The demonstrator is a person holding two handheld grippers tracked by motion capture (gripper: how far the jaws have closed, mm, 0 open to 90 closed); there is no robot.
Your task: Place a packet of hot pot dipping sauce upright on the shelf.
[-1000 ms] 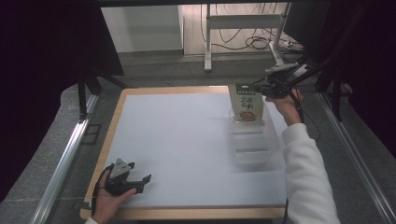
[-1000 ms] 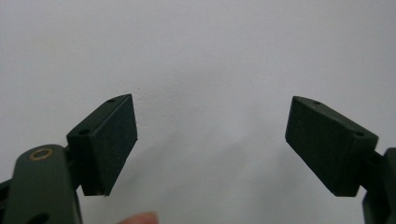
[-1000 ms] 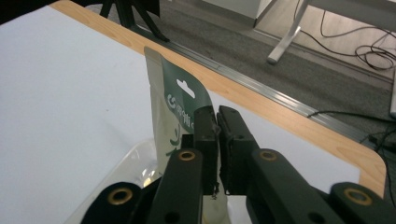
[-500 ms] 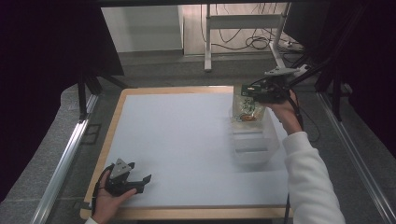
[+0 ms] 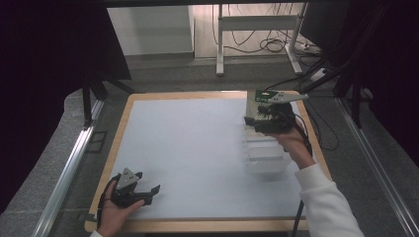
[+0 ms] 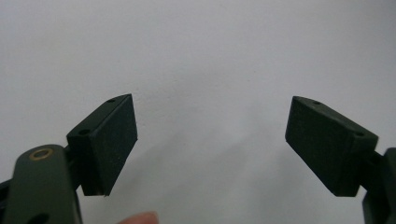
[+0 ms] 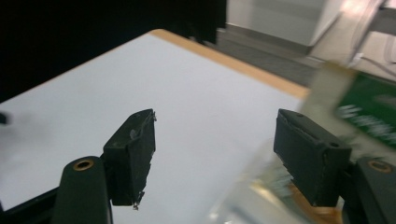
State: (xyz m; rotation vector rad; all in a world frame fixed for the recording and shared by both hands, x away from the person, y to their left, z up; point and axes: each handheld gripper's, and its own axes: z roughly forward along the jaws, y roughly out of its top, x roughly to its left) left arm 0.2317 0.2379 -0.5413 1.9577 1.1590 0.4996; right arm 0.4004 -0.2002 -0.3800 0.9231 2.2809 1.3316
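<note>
Carton (image 5: 258,98): green-and-white printed pack, stood upright at the far right of the table, in the far end of a clear container; blurred in the right gripper view (image 7: 369,116), at its right edge.
Clear container (image 5: 264,155): transparent tray on the right side of the white surface, running from the carton toward the near edge.
Right gripper (image 5: 254,120): held over the far end of the clear container, just on the near side of the carton and partly covering its lower part from above.
Right gripper jaws: stood wide apart, having just been opening; bare white surface between the pads, nothing held; carton off past the right-hand pad, not between them.
Contact between right gripper and carton: could not be told from the high view; none at the pads in the right gripper view.
Left gripper (image 5: 148,190): rested on the near left corner of the table, well apart from the carton.
Left gripper jaws: spread wide, empty, plain white surface between the pads (image 6: 112,140).
Table (image 5: 188,148): white top with a wooden rim.
</note>
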